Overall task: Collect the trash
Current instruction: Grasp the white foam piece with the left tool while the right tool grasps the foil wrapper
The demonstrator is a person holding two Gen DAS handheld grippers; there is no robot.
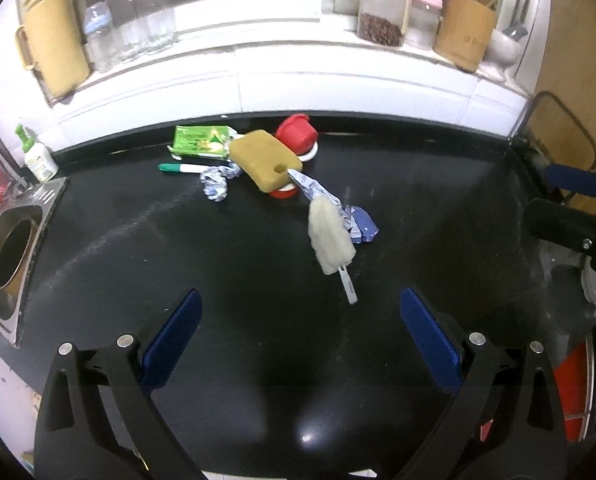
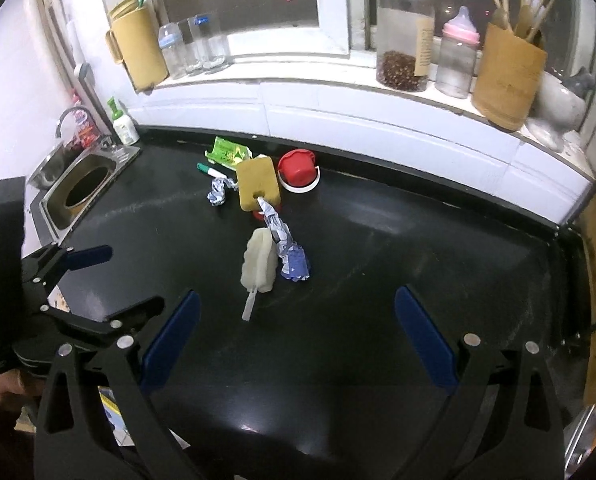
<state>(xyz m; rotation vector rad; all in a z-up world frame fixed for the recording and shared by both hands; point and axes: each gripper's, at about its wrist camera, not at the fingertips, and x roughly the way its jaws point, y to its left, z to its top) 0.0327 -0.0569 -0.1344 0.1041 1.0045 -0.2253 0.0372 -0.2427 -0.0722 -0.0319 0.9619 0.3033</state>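
A loose heap of rubbish lies mid-counter on the glossy black worktop (image 1: 137, 240): a bristly white bottle brush (image 1: 330, 240) on a flat plastic handle, a crumpled blue-and-silver foil wrapper (image 1: 360, 226) beside it, a second twisted foil scrap (image 1: 215, 184), a green printed packet (image 1: 201, 142) whose lettering is unreadable, and a green-capped marker (image 1: 185, 168). A porous tan sponge (image 1: 266, 164) leans by a red lid (image 1: 296, 131). A steel sink (image 2: 79, 184) sits left. The left gripper (image 1: 300, 324) and right gripper (image 2: 295, 320) both gape wide and empty, near the brush.

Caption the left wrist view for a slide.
Open left gripper faces a sponge brush, crumpled wrappers and yellow sponge on the black counter.
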